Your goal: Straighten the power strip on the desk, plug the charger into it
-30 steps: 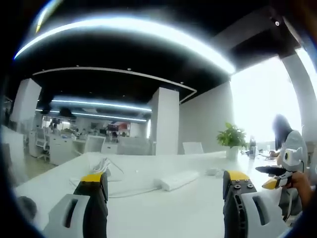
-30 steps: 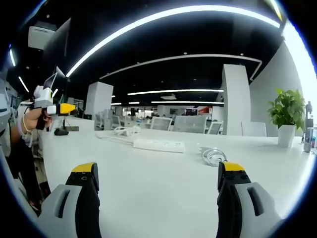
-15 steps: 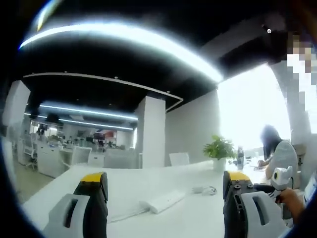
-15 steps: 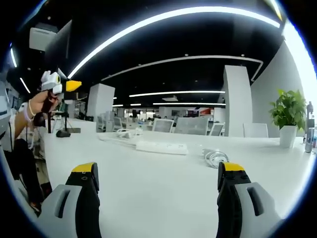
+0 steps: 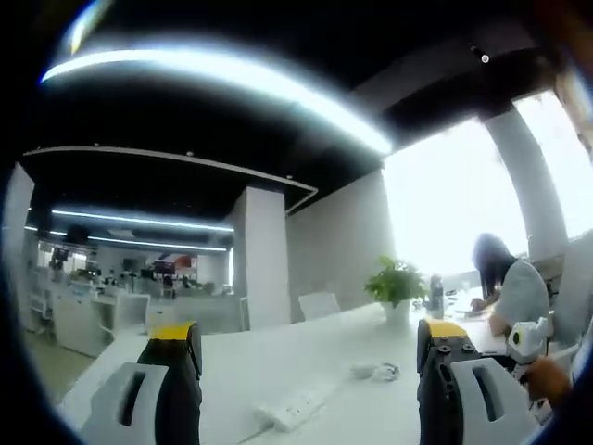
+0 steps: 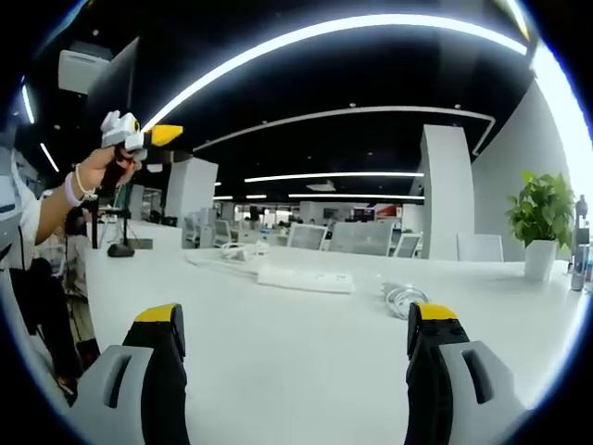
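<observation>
Both grippers, left [image 5: 301, 348] and right [image 6: 292, 332], we hold released above the desk [image 6: 278, 343]; power strip [image 6: 306, 278] and charger [image 6: 401, 298] lie untouched ahead.

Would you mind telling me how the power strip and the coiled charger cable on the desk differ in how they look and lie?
The power strip is a long, flat white bar lying stretched out; the charger cable is a small bundled coil. In the right gripper view the power strip lies left of centre with its cord running off to the left, while the charger cable sits apart to its right. Both are pale and rest untouched on the white desk.
</observation>
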The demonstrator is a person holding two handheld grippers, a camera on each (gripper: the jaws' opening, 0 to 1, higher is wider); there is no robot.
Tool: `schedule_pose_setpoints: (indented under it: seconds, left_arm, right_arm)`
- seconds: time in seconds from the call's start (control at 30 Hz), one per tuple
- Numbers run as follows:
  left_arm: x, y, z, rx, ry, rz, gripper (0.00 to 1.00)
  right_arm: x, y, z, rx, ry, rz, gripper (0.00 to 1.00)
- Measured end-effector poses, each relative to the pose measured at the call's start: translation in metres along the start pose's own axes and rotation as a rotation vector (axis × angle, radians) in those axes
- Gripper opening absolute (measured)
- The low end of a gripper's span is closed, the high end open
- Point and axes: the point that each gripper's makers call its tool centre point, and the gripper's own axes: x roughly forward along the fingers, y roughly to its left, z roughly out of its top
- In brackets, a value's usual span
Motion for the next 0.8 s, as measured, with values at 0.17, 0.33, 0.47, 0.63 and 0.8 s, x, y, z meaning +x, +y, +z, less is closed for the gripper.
schedule_pose_setpoints:
  seconds: [0.17,0.33,0.47,0.63,0.8]
  left_arm:
    - [0.02,0.004,0.001,0.034,0.026,-0.021,0.99]
    - [0.033,0.002,-0.003,0.077,0.052,-0.063,0.99]
    - [0.045,0.003,-0.007,0.129,0.072,-0.081,0.99]
    - [0.065,0.005,-0.017,0.224,0.133,-0.102,0.99]
    - [0.085,0.007,-0.028,0.297,0.203,-0.122,0.99]
  right_arm:
    - [0.0,0.0,0.001,0.001,-0.002,-0.004,1.0]
    - [0.0,0.001,0.001,0.002,-0.001,-0.004,1.0]
    - [0.001,0.003,0.001,-0.006,0.005,0.001,1.0]
    - [0.002,0.003,0.0,-0.021,0.016,-0.001,1.0]
    - [0.001,0.002,0.0,-0.024,0.018,-0.002,1.0]
